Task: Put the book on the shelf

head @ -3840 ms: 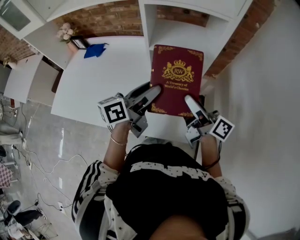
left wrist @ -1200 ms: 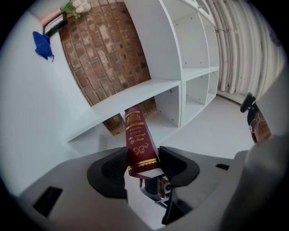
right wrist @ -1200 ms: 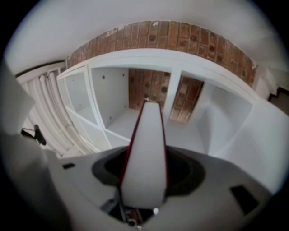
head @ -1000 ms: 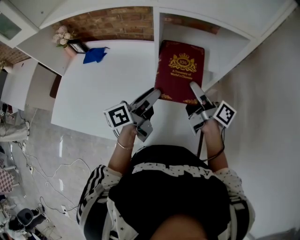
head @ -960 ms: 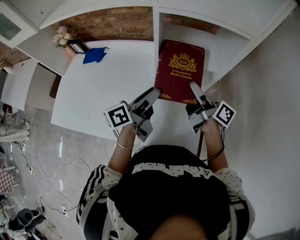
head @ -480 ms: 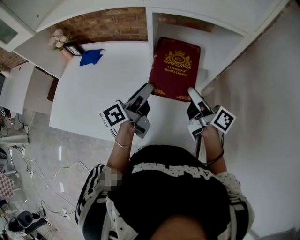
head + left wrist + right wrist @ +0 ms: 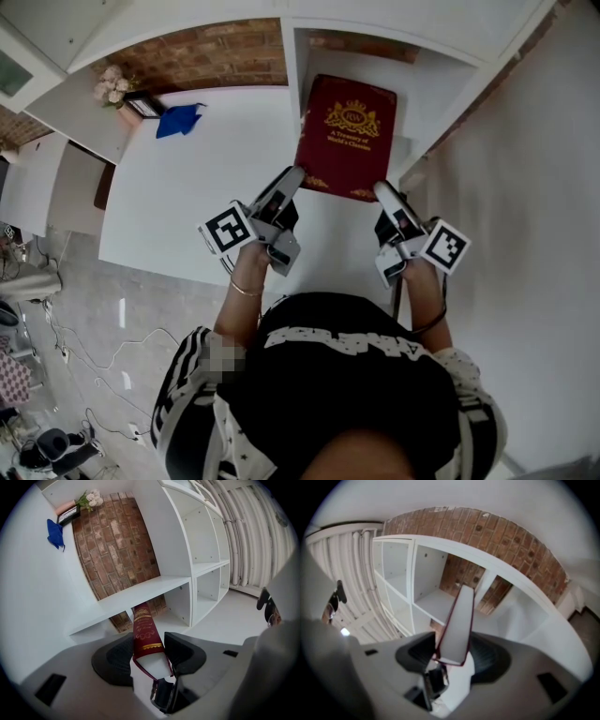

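A dark red book [image 7: 345,136] with a gold crest is held flat at its near edge by both grippers. Its far end reaches into a compartment of the white shelf unit [image 7: 433,67], just right of a divider [image 7: 292,52]. My left gripper [image 7: 292,178] is shut on the near left corner; in the left gripper view the spine of the book [image 7: 143,630] sits between that gripper's [image 7: 147,656] pads. My right gripper [image 7: 382,190] grips the near right corner; its jaws have just been closing with the page edge of the book [image 7: 457,625] between them [image 7: 452,656].
A white desk top [image 7: 206,178] spreads to the left, with a blue cloth [image 7: 178,120], a small picture frame [image 7: 145,105] and flowers [image 7: 108,89] at its far left corner. Brick wall [image 7: 216,42] backs the desk. More shelf compartments [image 7: 206,550] stand to the right.
The book has gone a little further into the shelf compartment, and both grippers have followed it. Both still hold it.
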The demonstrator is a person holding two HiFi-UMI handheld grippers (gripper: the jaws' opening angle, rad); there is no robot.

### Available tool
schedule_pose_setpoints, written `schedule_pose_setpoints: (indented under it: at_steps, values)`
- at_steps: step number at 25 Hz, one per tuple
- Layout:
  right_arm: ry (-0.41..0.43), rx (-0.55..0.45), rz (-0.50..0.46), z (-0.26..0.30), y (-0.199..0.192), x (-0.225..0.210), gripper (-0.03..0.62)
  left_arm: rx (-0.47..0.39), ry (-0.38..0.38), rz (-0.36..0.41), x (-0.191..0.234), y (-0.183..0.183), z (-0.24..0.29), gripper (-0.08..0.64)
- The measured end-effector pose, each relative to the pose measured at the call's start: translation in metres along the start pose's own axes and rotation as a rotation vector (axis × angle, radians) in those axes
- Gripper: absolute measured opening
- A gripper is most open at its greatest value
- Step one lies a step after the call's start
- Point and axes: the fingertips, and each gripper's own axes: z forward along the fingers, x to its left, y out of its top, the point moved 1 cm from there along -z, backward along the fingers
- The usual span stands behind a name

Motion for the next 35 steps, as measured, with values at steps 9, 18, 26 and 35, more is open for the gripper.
schedule_pose_setpoints:
  at_steps: [9,18,26,35]
  values:
    - [0.009,-0.025,-0.051,0.010,0.015,0.007,0.164,-0.006,0.030,-0.004,0.007,0.005,0.007,0.230]
    - [-0.012,-0.035,-0.079,0.022,0.027,0.003,0.153,-0.031,0.024,-0.029,0.010,0.013,0.018,0.232]
    - [-0.021,-0.045,-0.104,0.034,0.039,0.001,0.148,-0.042,0.032,-0.036,0.014,0.020,0.029,0.235]
    - [-0.046,-0.066,-0.107,0.043,0.052,-0.007,0.148,-0.037,0.036,-0.016,0.017,0.028,0.043,0.236]
